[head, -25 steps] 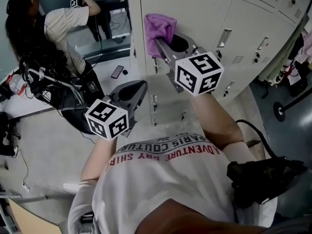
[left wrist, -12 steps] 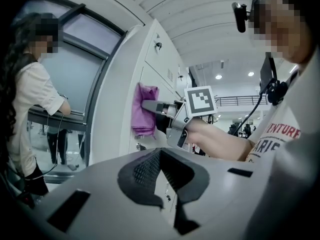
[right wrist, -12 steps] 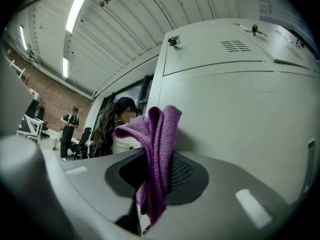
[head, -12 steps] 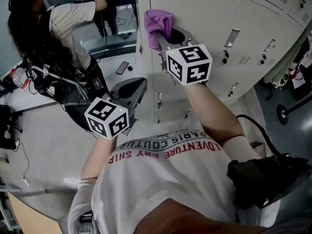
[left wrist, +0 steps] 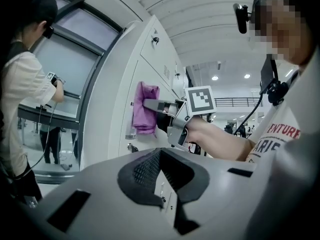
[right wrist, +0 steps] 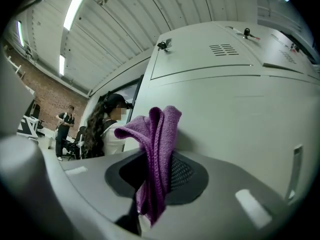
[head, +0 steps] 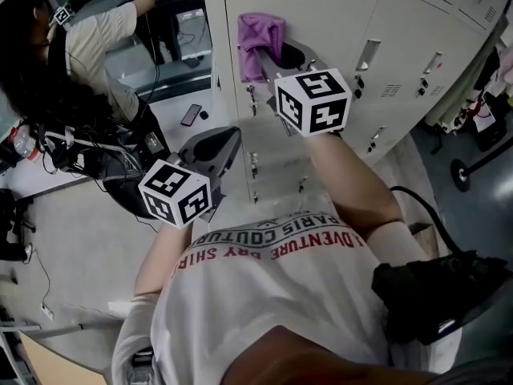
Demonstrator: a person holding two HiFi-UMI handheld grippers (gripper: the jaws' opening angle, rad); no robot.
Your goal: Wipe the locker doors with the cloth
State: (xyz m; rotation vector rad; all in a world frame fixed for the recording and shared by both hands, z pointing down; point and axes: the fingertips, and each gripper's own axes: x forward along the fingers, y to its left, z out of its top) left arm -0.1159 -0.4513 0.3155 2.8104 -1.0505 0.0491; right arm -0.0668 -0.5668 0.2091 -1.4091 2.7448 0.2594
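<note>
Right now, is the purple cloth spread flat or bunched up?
Bunched up: the purple cloth hangs in folds, pinched between the jaws of the right gripper, in front of the locker door.

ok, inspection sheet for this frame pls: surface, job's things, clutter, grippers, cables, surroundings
Surface: locker doors, pale, all shut; no dirt visible.
Job's things: purple cloth, bunched, against an upper door.
Clutter: phone on the floor by the lockers.
Grippers: right gripper, jaws shut on the cloth, raised to the door; left gripper, held low and off the lockers, jaws together, nothing between them.
Cables: black cable beside the right arm; cable tangle at left.
Surroundings: second person at left, facing away; wheeled stand at right.
</note>
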